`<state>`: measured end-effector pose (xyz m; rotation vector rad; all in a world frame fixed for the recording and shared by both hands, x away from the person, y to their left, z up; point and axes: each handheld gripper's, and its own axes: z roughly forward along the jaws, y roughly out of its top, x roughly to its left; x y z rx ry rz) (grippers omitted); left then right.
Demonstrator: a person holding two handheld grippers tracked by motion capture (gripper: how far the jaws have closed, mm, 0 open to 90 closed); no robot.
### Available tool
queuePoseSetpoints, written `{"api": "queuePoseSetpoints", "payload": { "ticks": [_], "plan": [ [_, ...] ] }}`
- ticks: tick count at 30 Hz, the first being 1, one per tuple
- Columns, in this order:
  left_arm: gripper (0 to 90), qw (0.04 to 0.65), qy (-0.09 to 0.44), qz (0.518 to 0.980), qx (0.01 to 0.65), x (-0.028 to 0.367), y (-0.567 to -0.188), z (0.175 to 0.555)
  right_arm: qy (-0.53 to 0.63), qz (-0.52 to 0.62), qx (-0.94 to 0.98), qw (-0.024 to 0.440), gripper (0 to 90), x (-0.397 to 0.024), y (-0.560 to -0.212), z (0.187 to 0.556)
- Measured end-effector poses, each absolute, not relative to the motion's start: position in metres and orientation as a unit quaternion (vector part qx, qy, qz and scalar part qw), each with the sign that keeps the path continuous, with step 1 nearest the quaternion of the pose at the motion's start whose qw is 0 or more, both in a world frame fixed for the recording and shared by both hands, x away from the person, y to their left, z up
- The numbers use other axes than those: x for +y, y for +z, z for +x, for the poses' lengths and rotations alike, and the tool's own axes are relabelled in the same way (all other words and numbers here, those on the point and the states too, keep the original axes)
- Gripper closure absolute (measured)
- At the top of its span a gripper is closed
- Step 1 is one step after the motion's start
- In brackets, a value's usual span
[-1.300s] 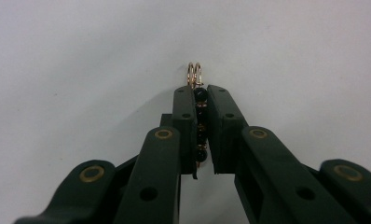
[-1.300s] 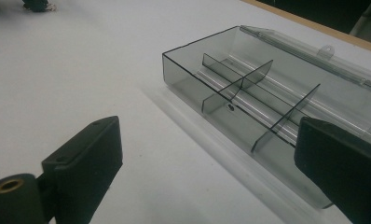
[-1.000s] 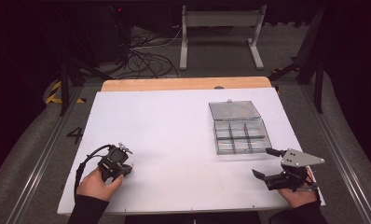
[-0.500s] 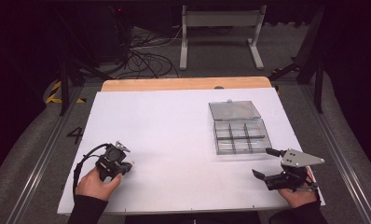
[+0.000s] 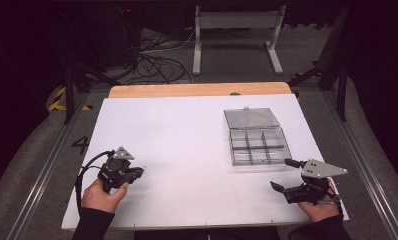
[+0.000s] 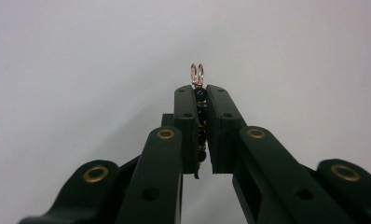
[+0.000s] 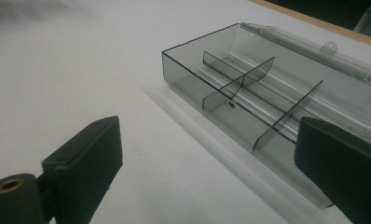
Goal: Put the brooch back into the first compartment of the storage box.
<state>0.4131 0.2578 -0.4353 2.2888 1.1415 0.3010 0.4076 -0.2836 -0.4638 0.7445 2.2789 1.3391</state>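
Left gripper is clamped on a beaded bracelet, strand running lengthwise between its jaws. The clear box sits at about 2 o'clock from it, much nearer the wide-open, empty right gripper.

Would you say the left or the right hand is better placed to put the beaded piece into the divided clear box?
Left, probably: the left gripper is shut on the beaded piece, though it is far from the clear box. The right gripper sits beside the box, open and empty.
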Motion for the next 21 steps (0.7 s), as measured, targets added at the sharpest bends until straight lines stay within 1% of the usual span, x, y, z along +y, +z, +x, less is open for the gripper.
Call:
{"api": "queuePoseSetpoints", "payload": {
  "ticks": [4, 9, 11, 12, 15, 21],
  "plan": [
    [83.6, 0.313, 0.13, 0.846, 0.411, 0.257, -0.428, 0.409, 0.478, 0.267, 0.814, 0.195, 7.9, -0.283, -0.464, 0.408],
    [83.6, 0.34, 0.145, 0.839, 0.399, 0.258, -0.422, 0.406, 0.478, 0.267, 0.814, 0.193, 7.9, -0.283, -0.465, 0.409],
    [83.6, 0.348, 0.143, 0.836, 0.399, 0.258, -0.421, 0.405, 0.478, 0.268, 0.814, 0.193, 7.9, -0.283, -0.465, 0.409],
    [83.6, 0.358, 0.152, 0.833, 0.392, 0.259, -0.419, 0.404, 0.478, 0.268, 0.814, 0.193, 7.9, -0.283, -0.465, 0.409],
    [83.6, 0.369, 0.154, 0.831, 0.388, 0.258, -0.418, 0.402, 0.478, 0.268, 0.814, 0.193, 8.0, -0.283, -0.465, 0.409],
    [83.6, 0.382, 0.178, 0.828, 0.37, 0.258, -0.413, 0.398, 0.478, 0.267, 0.814, 0.193, 8.0, -0.283, -0.465, 0.409]
  ]
}}
